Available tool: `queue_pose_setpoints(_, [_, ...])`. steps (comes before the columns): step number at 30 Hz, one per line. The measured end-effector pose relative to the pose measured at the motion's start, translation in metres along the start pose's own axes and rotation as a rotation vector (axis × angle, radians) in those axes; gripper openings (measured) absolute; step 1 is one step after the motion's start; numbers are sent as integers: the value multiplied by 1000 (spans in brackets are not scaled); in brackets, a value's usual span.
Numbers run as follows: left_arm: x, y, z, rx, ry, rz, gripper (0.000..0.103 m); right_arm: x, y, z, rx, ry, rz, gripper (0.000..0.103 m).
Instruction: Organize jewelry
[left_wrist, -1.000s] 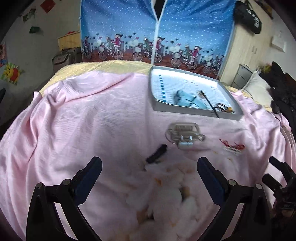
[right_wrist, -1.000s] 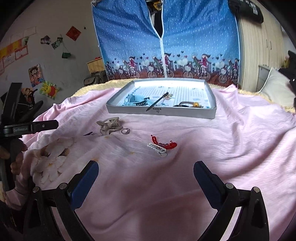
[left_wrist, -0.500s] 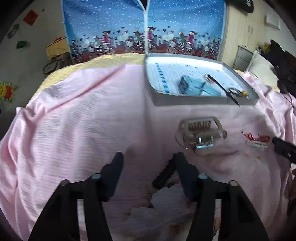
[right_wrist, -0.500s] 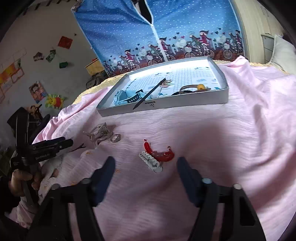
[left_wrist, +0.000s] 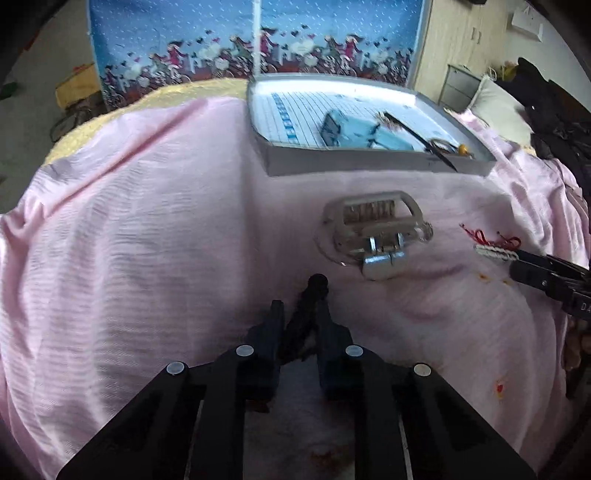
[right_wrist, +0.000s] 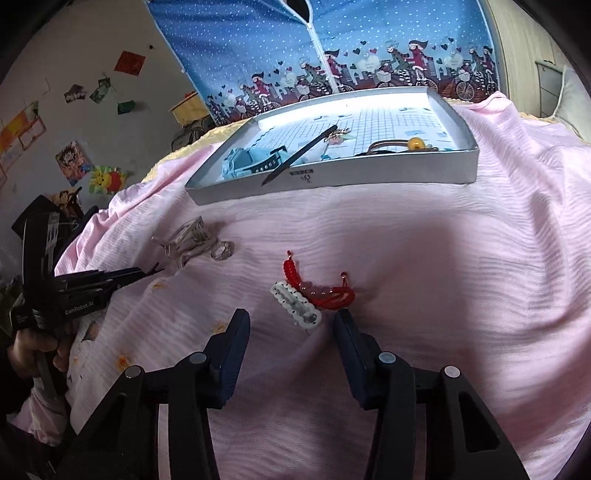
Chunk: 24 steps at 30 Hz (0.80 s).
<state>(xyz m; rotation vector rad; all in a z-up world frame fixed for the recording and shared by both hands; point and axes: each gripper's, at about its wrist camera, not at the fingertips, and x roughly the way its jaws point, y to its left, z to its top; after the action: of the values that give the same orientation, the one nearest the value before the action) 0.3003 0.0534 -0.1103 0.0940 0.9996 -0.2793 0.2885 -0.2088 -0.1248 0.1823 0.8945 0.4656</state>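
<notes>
Closing on a small black hair clip (left_wrist: 312, 295), the left gripper (left_wrist: 298, 314) now pinches it on the pink bedsheet (left_wrist: 147, 240); a second ago its fingers stood wide. The right gripper (right_wrist: 291, 325), narrower than before (not clamped), brackets a white beaded clip (right_wrist: 297, 304) and red woven bracelet (right_wrist: 321, 291), probably destined for the grey tray (right_wrist: 332, 181).

I'm working in a home bedroom: a pink bedsheet (right_wrist: 461, 258) spread over a bed, a pillow (left_wrist: 495, 103) at its far corner, a blue fabric wardrobe (right_wrist: 332, 48) printed with cyclists, a wooden closet (left_wrist: 454, 40), and cartoon stickers (right_wrist: 74, 162) stuck on the wall.
</notes>
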Motion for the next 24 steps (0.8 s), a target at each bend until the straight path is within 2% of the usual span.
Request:
queue_pose_setpoints(7, [3,4,3,-51,55,-34,13,2,4,-1,-16,14,12,43])
queue_pose_setpoints(12, [5,12,6,-130,92,-102,13,9,5,7,-21,8,17,42])
queue_pose_setpoints(16, [2,10,5,-131,94,-102,13,22,2,16,-23,20,23,32])
queue_pose_setpoints(19, [1,0,3,-93,96,-79,13,27,3,15,-32,35,39,16])
queue_pose_setpoints(24, [0,-9,7,-59,143,-69,13,28,30,10,-149,62,79,15])
